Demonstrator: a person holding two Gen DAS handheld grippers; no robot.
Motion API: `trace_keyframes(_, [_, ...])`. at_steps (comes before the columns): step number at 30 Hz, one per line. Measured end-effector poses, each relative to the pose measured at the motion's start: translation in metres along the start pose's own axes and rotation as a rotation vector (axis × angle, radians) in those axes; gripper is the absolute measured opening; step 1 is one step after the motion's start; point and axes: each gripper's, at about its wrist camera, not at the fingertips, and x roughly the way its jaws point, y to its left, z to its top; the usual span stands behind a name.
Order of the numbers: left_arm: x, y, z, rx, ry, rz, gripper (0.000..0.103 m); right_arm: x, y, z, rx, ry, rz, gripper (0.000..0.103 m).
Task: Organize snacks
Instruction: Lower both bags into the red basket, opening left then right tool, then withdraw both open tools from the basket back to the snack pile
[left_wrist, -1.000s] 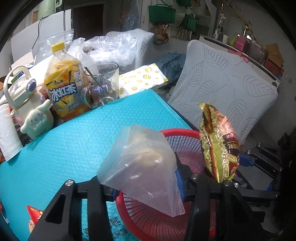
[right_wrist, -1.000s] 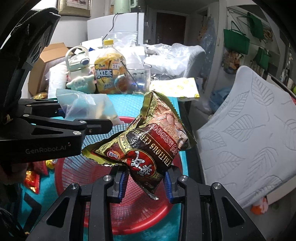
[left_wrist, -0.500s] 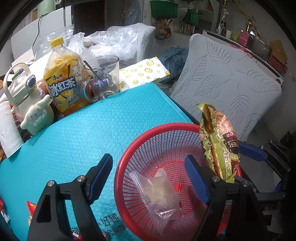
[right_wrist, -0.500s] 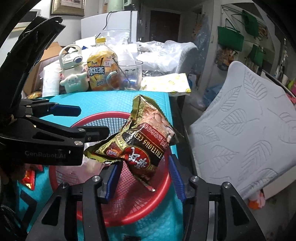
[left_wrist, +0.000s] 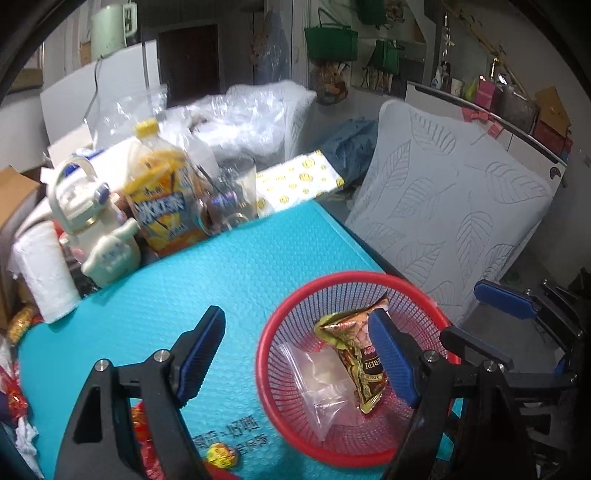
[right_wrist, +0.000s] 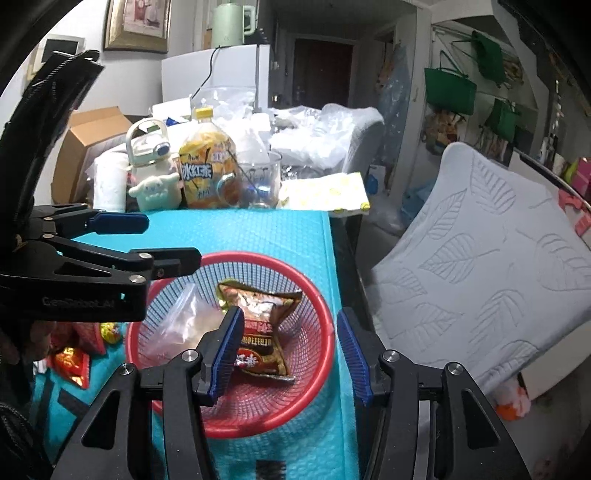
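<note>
A red mesh basket (left_wrist: 266, 334) (right_wrist: 322, 371) sits on the turquoise mat (left_wrist: 207, 280) by the table's right edge. Inside it lie a clear plastic bag (left_wrist: 319, 380) (right_wrist: 181, 325) and, to its right, a brown and gold snack packet (left_wrist: 356, 354) (right_wrist: 264, 314). My left gripper (left_wrist: 297, 315) (right_wrist: 173, 240) hangs open above the basket's left rim with nothing in it. Over the basket, my right gripper (right_wrist: 289, 317) (left_wrist: 480, 321) is open too. The packet lies below its pads, free of them.
At the mat's far end stand a yellow iced-tea bottle (left_wrist: 162, 199), a glass mug (right_wrist: 258, 181), a white cartoon flask (left_wrist: 92, 218) and a paper roll (left_wrist: 44, 266). Loose red and gold snacks (right_wrist: 74, 360) lie near left. A white leaf-pattern cushion (left_wrist: 454, 206) leans right of the table.
Both grippers opened. The clear bag fell from the left one into the basket first, then the snack packet dropped from the right one. Both hands rose a little.
</note>
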Motion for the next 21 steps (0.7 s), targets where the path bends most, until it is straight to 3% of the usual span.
trace_keyframes(9, [-0.047,0.002,0.002,0.015,-0.078,0.025,0.079,-0.035,0.012,0.011,-0.007,-0.076,-0.010,0.052])
trace_keyframes(21, [-0.107,0.004,-0.020,0.023,-0.154,0.064,0.079,-0.075,0.036,0.008,-0.013,-0.124,0.010,0.052])
